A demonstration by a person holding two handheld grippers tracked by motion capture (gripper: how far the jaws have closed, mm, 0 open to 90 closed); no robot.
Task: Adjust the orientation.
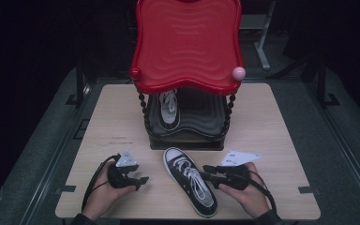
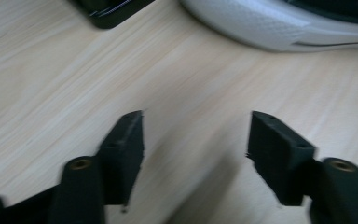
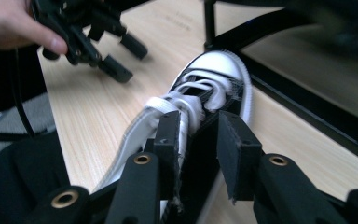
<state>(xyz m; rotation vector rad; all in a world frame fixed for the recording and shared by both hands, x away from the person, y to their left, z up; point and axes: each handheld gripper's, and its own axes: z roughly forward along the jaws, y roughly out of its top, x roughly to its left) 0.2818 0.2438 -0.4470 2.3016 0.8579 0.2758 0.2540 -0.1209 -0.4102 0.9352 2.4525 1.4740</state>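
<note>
Nearest the camera, two hands are seen at the table's (image 1: 272, 122) front edge, each w/ a gripper. Left gripper (image 2: 196, 140) is held just above bare wood, jaws spread wide, nothing between them; white rubber sole is seen just beyond. Right gripper (image 3: 198, 140) has its jaws pinching the side wall of a black canvas sneaker (image 1: 191, 183) beside the white laces. Sneaker lies on the table btw. both hands, toe toward a two-tier rack w/ red top shelf (image 1: 187, 42). A second sneaker (image 1: 169, 110) is set on the rack's lower black shelf, toe forward.
</note>
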